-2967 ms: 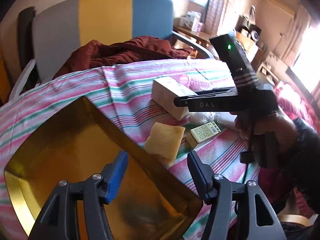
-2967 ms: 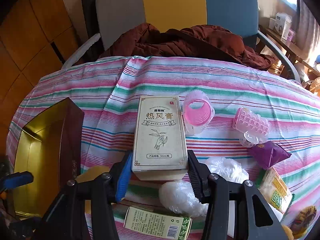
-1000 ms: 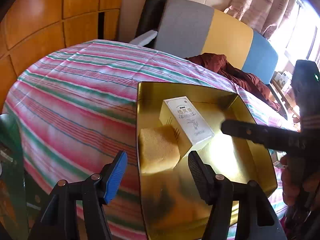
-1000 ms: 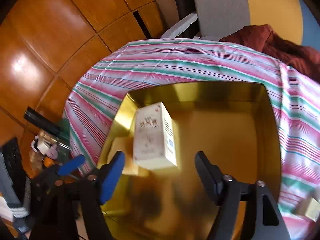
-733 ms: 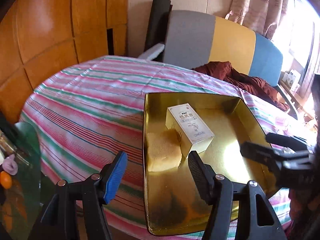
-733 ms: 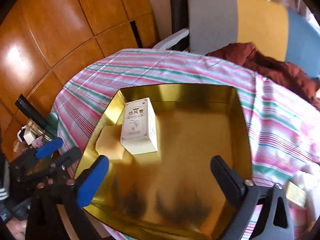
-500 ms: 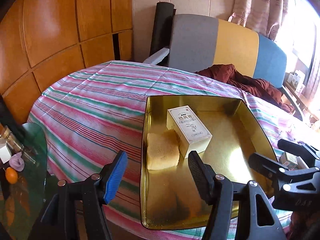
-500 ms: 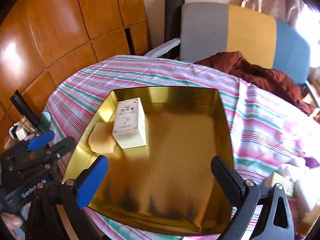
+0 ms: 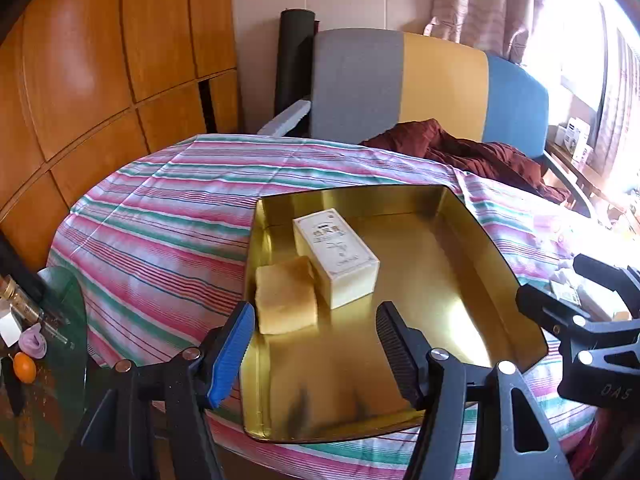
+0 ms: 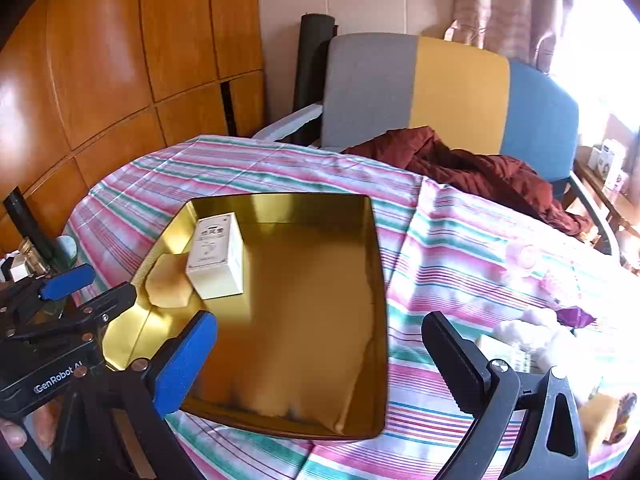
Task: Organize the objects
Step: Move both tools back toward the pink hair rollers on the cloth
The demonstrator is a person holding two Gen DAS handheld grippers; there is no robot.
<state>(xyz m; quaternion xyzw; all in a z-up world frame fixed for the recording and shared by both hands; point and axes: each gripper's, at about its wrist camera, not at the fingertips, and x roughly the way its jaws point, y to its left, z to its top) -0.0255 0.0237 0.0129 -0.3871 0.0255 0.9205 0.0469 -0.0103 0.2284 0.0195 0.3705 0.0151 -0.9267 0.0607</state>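
Left gripper (image 9: 314, 338) and right gripper (image 10: 320, 354): both spread wide, empty | shiny gold metal tray (image 10: 372, 264): cream printed carton (image 10: 216, 254) and yellow sponge block (image 10: 168, 280) at 10 o'clock | step: between placements | next: loose items (image 10: 532, 332) at 3 o'clock.

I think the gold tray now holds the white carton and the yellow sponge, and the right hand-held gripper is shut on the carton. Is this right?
Not quite. The gold tray does hold the white carton and the yellow sponge, but the right hand-held gripper is open and empty, as the right wrist view shows. The carton lies in the tray's far left corner, apart from that gripper.
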